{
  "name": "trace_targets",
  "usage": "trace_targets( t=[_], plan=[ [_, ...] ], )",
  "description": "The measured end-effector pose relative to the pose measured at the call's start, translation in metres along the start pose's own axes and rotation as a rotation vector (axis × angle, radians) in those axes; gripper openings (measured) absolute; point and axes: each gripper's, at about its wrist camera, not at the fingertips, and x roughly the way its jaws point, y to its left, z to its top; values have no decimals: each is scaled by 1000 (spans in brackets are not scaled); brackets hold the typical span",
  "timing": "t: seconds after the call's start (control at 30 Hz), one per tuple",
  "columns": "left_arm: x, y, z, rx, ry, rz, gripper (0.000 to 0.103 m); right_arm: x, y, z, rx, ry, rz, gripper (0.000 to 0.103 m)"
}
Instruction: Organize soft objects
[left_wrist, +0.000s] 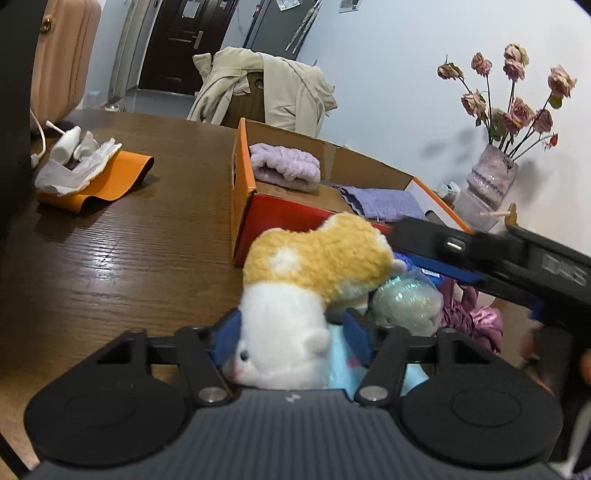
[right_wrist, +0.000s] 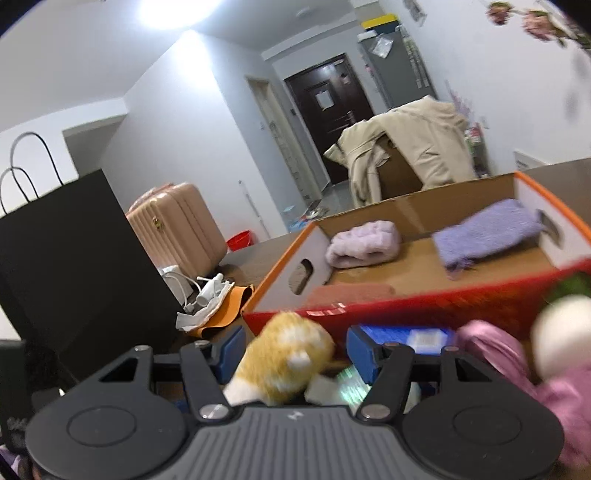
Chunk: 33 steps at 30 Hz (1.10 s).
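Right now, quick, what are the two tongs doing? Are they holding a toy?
Left tongs: closed on the hamster plush.
Right tongs: open around the same plush, not squeezing it.

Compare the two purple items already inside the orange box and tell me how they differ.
The fluffy lilac bundle looks thick, plush and rolled up; the purple knit cloth is thin, ribbed and lies flat. The bundle is paler and pinkish; the cloth is a bluer purple. The bundle sits near the box's end with the handle cutout, the cloth toward the opposite end. Both are soft and rest on the box floor, apart.
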Motion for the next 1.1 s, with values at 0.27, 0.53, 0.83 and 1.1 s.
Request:
trace_targets(
  t=[0.27,0.53,0.83,1.1],
  plan=[
    [-6,7,3,-26,-46,-12,43,50,0,3,22,80,9,52],
    [-44,-58,13,137,-117,-109,40,-50,-4,3,20,-129,-17,52],
    [-10,-135,-39,257,50,-259,39,-140,-69,-47,129,-131,-167,52],
    [-3,-142,-65,330,90,-243,49,-164,-102,-87,229,-122,-140,53]
  ],
)
